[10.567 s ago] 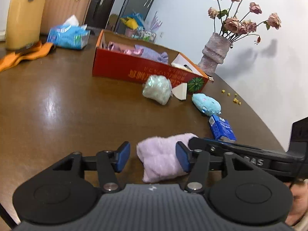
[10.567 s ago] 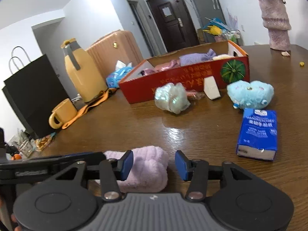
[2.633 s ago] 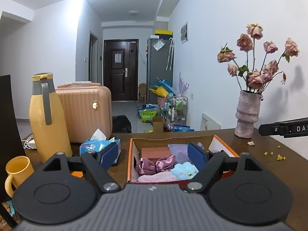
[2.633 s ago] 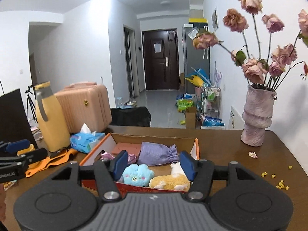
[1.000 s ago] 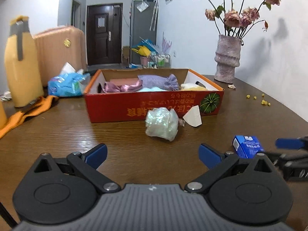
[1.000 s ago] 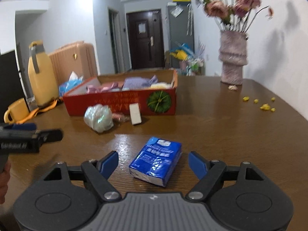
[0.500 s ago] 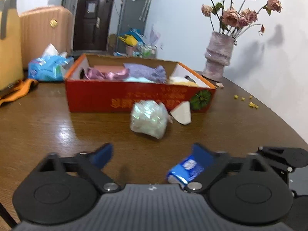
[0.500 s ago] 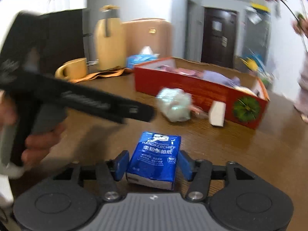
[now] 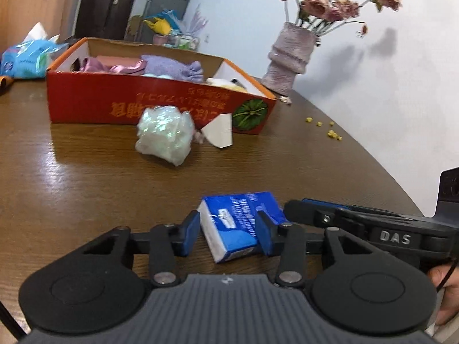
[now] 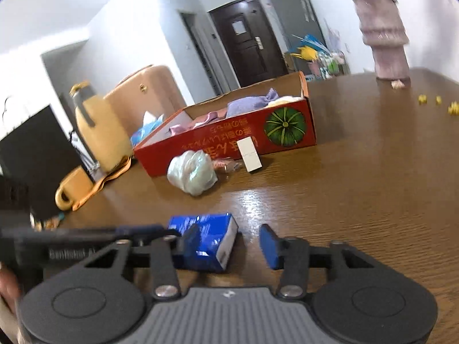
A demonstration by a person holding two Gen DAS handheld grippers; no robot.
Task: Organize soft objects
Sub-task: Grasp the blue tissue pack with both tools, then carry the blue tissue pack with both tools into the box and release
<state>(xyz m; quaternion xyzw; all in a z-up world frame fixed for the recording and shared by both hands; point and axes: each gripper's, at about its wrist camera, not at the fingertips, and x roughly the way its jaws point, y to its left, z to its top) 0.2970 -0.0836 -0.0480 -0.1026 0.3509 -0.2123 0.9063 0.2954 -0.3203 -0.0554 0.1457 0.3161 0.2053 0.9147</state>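
Note:
A blue pocket tissue pack [image 9: 238,223] lies on the brown table near its front edge. My left gripper [image 9: 228,236] is over it with the jaws closing. The pack sits between the blue pads, a thin gap shows at the left pad, and the right pad overlaps the pack's side. My right gripper [image 10: 229,245] comes in from the other side, also closing. In its view the pack [image 10: 206,240] lies by the left pad, with bare table before the right pad. The red cardboard box [image 9: 160,106] behind holds purple and pink soft things.
A shiny crumpled plastic bundle [image 9: 165,134] and a white wedge [image 9: 219,133] lie in front of the box. A vase [image 9: 287,63] stands at the back right, with yellow crumbs [image 9: 330,132] nearby. On the left are a yellow jug [image 10: 97,132], a mug [image 10: 68,190] and a black bag [image 10: 31,157].
Both pairs of jaws have narrowed. The left gripper has shifted so the pack now lies between its pads. In the right wrist view the pack has slid from the middle toward the left pad.

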